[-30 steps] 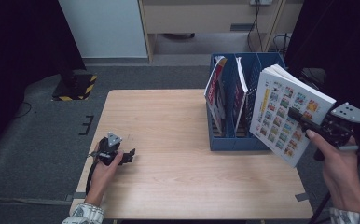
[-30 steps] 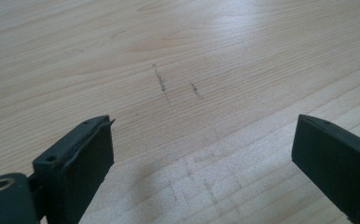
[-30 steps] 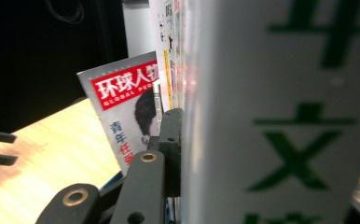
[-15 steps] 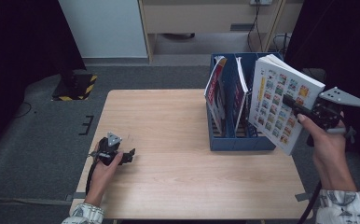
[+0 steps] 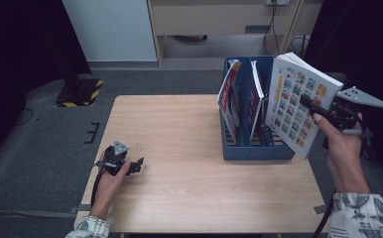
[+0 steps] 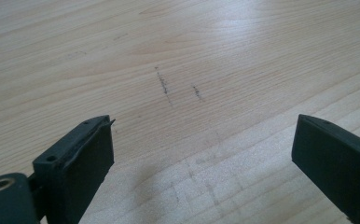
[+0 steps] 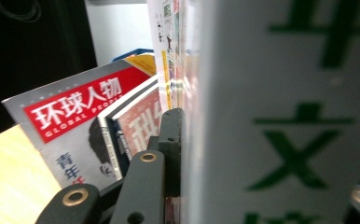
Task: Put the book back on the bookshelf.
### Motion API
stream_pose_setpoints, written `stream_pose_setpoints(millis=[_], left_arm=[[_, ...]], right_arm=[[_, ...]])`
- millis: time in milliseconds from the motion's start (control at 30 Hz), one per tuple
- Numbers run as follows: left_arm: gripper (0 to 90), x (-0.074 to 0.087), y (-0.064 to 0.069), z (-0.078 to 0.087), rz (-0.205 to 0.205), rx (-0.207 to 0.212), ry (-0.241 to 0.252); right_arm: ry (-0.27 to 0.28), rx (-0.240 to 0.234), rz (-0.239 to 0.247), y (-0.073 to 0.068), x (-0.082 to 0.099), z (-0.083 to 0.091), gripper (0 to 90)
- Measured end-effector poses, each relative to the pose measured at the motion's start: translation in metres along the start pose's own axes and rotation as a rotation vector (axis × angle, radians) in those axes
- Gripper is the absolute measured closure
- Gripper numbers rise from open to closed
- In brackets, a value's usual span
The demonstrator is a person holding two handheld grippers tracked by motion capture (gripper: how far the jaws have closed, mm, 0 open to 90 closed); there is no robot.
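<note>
Risk: the book (image 5: 298, 101) is held by one lower edge only, tilted, with most of its bulk above and ahead of the right hand-held gripper (image 5: 312, 106). In my judgement it could pivot or slip in the jaws. On lowering, its bottom corner could catch the rim of the blue file rack (image 5: 251, 148) or press on the magazines (image 5: 229, 94) already standing in it, just beyond the jaws.

Right hand-held gripper: jaws clamped on the book, one black jaw flat against its cover in the right gripper view.

Left hand-held gripper (image 5: 139, 162): jaws apart, nothing between them, resting on the table (image 5: 179, 124), well apart from the rack.

The book: thick, white softcover, front printed with a grid of small coloured pictures, large green characters on the other face; it appears undamaged.
</note>
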State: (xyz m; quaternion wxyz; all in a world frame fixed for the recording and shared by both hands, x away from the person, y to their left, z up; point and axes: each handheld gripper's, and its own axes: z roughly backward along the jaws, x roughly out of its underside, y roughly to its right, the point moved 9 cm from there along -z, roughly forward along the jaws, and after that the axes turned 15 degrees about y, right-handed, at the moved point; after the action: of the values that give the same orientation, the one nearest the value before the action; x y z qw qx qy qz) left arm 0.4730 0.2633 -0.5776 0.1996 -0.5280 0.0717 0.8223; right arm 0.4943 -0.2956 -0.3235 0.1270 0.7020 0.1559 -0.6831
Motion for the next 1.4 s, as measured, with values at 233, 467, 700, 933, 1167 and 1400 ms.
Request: stream_pose_setpoints(millis=[233, 467, 700, 933, 1167, 1400], left_arm=[[5.1, 0.001, 0.004, -0.002, -0.021, 0.005, -0.010], [5.1, 0.000, 0.003, 0.000, -0.016, 0.003, -0.005], [5.1, -0.001, 0.004, 0.001, -0.016, 0.005, 0.000], [5.1, -0.001, 0.005, 0.000, -0.017, 0.007, 0.001], [5.1, -0.002, 0.004, 0.001, -0.011, 0.006, 0.009], [5.1, -0.001, 0.005, 0.001, -0.011, 0.007, 0.006]], right_arm=[[0.025, 0.055, 0.004, 0.009, -0.003, 0.000, 74.0], [0.023, 0.072, 0.011, 0.012, -0.003, 0.006, 73.9], [0.017, 0.112, 0.018, 0.019, -0.002, 0.005, 74.0], [-0.003, 0.148, 0.018, 0.026, 0.008, -0.011, 73.9], [-0.003, 0.179, 0.004, 0.034, 0.013, -0.029, 73.9], [-0.003, 0.188, 0.007, 0.039, 0.016, -0.048, 74.0]])
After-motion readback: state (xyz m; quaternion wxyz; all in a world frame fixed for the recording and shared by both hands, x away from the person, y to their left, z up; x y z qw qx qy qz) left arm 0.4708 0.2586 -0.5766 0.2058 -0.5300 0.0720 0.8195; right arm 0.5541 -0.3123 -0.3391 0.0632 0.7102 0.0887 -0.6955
